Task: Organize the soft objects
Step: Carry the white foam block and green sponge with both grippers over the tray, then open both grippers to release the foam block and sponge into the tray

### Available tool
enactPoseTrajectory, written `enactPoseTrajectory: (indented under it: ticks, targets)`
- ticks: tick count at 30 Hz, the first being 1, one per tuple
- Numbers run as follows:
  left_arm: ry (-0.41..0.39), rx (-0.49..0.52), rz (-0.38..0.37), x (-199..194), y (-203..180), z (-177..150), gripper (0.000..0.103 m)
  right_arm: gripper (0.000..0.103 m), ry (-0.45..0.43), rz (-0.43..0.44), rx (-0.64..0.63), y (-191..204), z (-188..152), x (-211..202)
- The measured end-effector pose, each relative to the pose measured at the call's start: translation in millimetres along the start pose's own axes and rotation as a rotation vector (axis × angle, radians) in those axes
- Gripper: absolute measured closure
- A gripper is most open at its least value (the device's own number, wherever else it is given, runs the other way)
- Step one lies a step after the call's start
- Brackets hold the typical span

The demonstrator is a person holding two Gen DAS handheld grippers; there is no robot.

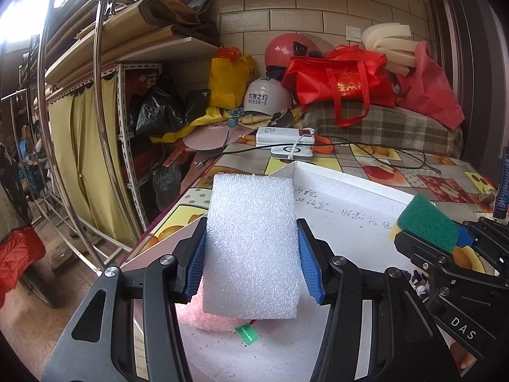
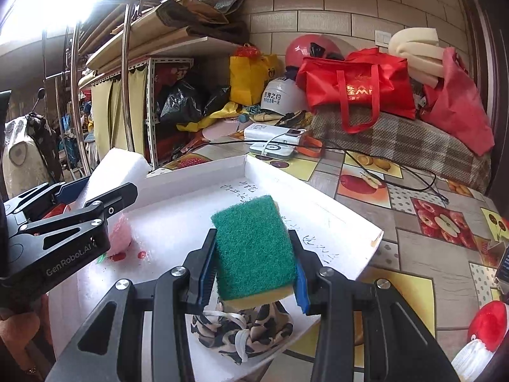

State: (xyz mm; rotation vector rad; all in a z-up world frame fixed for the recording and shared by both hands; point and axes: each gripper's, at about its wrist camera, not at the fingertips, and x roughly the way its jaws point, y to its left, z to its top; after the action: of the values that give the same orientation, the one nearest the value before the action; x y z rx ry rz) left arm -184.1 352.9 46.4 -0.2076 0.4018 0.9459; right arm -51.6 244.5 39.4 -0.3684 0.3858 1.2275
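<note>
My left gripper (image 1: 251, 254) is shut on a white foam block (image 1: 253, 242), held above the left part of a shallow white tray (image 1: 350, 187). A pink fluffy item (image 1: 206, 318) with a green tag lies in the tray under the block. My right gripper (image 2: 253, 270) is shut on a green and yellow scouring sponge (image 2: 254, 248) over the near part of the tray (image 2: 318, 197). A camouflage cloth item (image 2: 241, 331) with white straps lies in the tray below the sponge. In the left wrist view the right gripper (image 1: 423, 232) and its sponge (image 1: 426, 222) show at right.
The tray sits on a fruit-patterned tablecloth (image 2: 429, 222). A black cable (image 2: 397, 165), white power banks (image 2: 273, 137) and an orange item lie behind it. Helmets, red bags (image 2: 359, 86) and foam pads pile at the back. A red and white plush (image 2: 483, 328) lies at right. Shelving stands left.
</note>
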Motion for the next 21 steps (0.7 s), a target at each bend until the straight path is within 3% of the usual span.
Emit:
enactPoseTrajectory:
  ticks: [5, 9, 10, 11, 13, 16, 21]
  targets:
    - [-0.016, 0.002, 0.018, -2.6, -0.3, -0.4, 0.05, 0.06, -0.005, 0.021, -0.085, 14.9, 2.3, 4.0]
    - [-0.018, -0.003, 0.04, -2.7, 0.5, -0.1, 0.05, 0.057, -0.016, 0.019, -0.082, 13.2, 2.1, 2.7]
    - [-0.02, -0.007, 0.047, -3.0, 1.1, -0.2, 0.048, 0.049, -0.02, 0.018, -0.071, 10.9, 2.2, 2.2]
    - [-0.022, -0.01, 0.055, -3.7, 2.2, -0.7, 0.046, 0.033, -0.024, 0.015, -0.061, 8.8, 2.2, 1.6]
    - [-0.028, -0.02, 0.081, -4.8, 3.9, -1.0, 0.022, 0.015, -0.036, 0.005, -0.054, 8.0, 2.2, -0.3]
    - [-0.039, -0.052, 0.098, -6.5, 9.9, -1.6, 0.003, 0.015, -0.056, -0.006, -0.056, 9.0, 1.8, -3.1]
    - [-0.058, -0.063, 0.112, -10.1, 11.6, -2.8, 0.0, 0.007, -0.069, -0.028, -0.051, 8.3, 2.6, -3.1]
